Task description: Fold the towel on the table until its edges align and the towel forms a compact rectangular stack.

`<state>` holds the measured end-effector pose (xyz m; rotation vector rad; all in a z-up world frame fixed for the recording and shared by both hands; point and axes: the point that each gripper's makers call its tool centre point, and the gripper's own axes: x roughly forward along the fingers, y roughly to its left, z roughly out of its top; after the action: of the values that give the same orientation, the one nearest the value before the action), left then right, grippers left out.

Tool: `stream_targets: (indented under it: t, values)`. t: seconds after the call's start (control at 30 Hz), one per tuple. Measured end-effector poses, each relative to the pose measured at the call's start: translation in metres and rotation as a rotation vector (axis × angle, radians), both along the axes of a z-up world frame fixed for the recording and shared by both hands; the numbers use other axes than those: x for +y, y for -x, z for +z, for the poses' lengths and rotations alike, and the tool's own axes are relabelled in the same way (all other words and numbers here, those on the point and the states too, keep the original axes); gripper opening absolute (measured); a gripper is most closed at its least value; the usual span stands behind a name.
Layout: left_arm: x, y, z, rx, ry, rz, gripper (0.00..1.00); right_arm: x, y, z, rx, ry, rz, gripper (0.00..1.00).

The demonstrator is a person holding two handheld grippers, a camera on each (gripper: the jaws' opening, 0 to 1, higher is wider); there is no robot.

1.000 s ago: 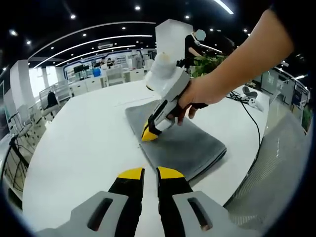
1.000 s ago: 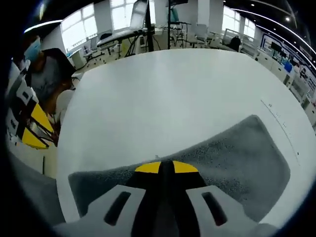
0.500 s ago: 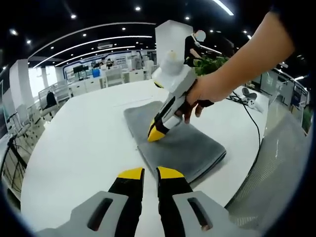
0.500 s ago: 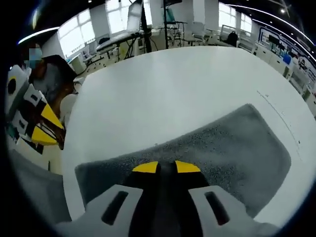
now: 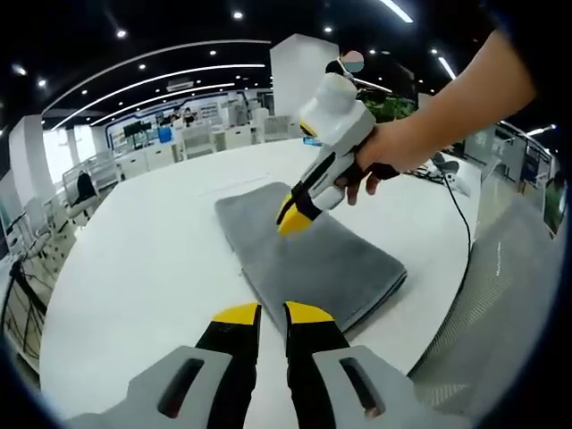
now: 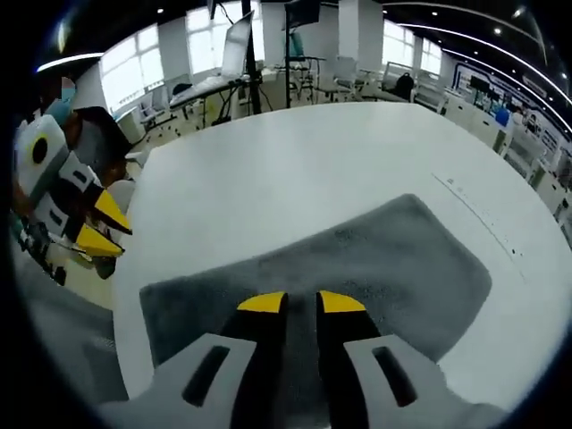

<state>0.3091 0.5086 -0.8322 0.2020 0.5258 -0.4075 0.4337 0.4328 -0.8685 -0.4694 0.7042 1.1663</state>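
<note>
A grey towel (image 5: 322, 259) lies folded into a flat rectangle on the white table (image 5: 143, 268). In the right gripper view the towel (image 6: 375, 268) spreads just beyond my own jaws. My right gripper (image 5: 293, 217), held in a hand, hovers a little above the towel's far half, tips pointing down. In its own view the right gripper (image 6: 301, 302) shows a narrow gap between its yellow tips, with nothing held. My left gripper (image 5: 273, 313) stays over bare table short of the towel's near edge, jaws slightly apart and empty. The left gripper (image 6: 103, 225) also appears off the table's left edge.
A grey mesh chair back (image 5: 500, 295) stands close at the right of the table. A black cable (image 5: 460, 223) runs across the table behind the towel. A seated person (image 6: 85, 134) is beyond the table's left edge, with office desks further off.
My right gripper has lifted off the towel and moved toward its far end, and its tips have parted slightly. The left gripper has kept its place and gap.
</note>
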Motion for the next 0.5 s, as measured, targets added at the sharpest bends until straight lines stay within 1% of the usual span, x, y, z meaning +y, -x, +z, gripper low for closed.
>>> stream_targets:
  t: [0.13,0.17,0.23,0.3,0.5]
  values:
    - [-0.003,-0.005,-0.004,0.009,-0.011,-0.023,0.10,-0.019,0.004,0.005,-0.010,-0.005,-0.017,0.11]
    - [-0.003,-0.007,-0.006,0.010,-0.012,-0.027,0.10,-0.020,0.004,0.005,-0.010,-0.008,-0.019,0.11]
    - [-0.004,-0.010,-0.006,0.017,-0.009,-0.034,0.10,-0.027,0.007,0.003,0.000,-0.015,-0.029,0.12]
    - [-0.007,-0.012,-0.006,0.017,-0.014,-0.046,0.10,-0.033,0.008,-0.001,0.007,-0.005,-0.040,0.11]
    - [-0.010,-0.018,-0.004,0.026,-0.019,-0.065,0.10,-0.042,0.022,-0.010,0.034,-0.006,-0.040,0.11]
